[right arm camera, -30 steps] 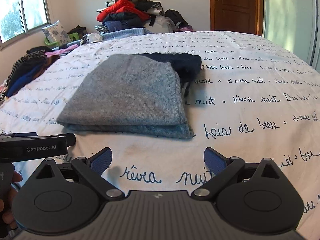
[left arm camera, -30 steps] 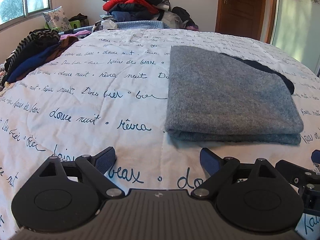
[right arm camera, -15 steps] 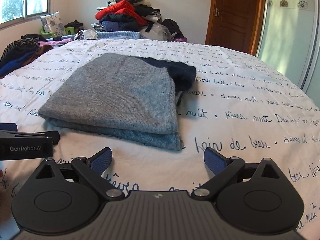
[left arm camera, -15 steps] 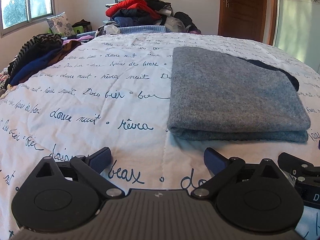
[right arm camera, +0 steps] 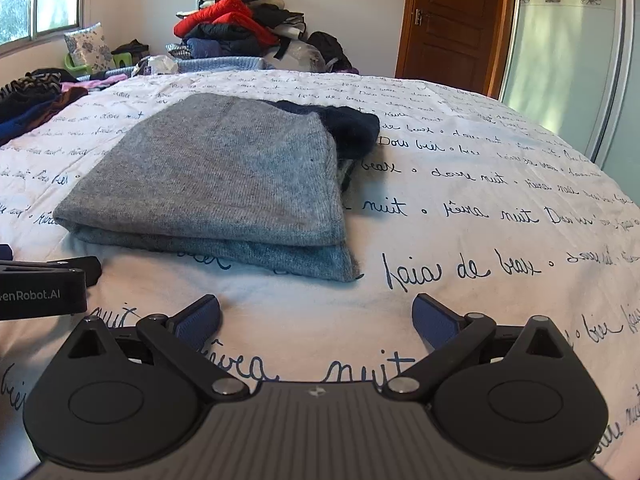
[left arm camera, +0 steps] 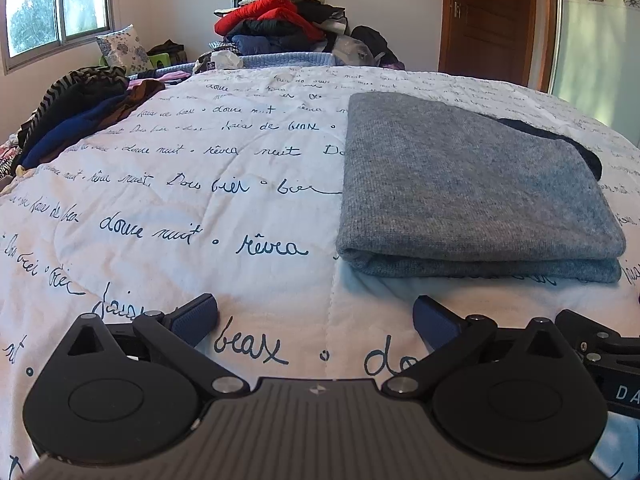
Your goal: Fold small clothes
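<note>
The left tongs [left arm camera: 315,312] are opening wide with nothing between them; the right tongs [right arm camera: 316,314] gape empty too. Just ahead of both, the grey sweater [left arm camera: 464,184] lies released and folded on the bed [left arm camera: 180,200], so this garment looks finished.

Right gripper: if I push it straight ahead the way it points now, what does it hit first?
Probably bare bedspread, just past the grey folded sweater's near right corner; depth is unclear. The right gripper is open and empty.

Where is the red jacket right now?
The red jacket sits high in the clothes pile past the bed's far edge, against the back wall, left of the wooden door in both views.
</note>
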Available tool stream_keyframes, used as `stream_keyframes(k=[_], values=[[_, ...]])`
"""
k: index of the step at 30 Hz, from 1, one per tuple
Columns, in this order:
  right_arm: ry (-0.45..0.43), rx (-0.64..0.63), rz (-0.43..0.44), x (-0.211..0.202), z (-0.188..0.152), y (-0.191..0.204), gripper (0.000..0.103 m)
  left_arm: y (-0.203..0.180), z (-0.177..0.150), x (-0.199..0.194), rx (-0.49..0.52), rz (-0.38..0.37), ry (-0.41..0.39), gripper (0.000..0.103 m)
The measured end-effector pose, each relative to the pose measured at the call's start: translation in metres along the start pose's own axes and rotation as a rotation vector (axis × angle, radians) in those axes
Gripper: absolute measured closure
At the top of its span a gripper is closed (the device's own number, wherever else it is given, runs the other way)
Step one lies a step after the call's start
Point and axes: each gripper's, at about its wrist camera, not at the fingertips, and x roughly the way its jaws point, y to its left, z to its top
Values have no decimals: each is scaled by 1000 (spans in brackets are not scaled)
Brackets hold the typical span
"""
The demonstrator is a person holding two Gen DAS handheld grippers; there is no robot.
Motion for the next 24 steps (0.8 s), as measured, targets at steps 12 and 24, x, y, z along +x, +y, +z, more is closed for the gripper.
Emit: stream_keyframes(k=[12, 24], values=[[6, -8, 14, 7, 5, 0, 0, 2, -1, 1, -13, -8, 1, 0], [-14, -1, 14, 4, 1, 0, 0, 3, -1, 1, -19, -12, 1, 0]])
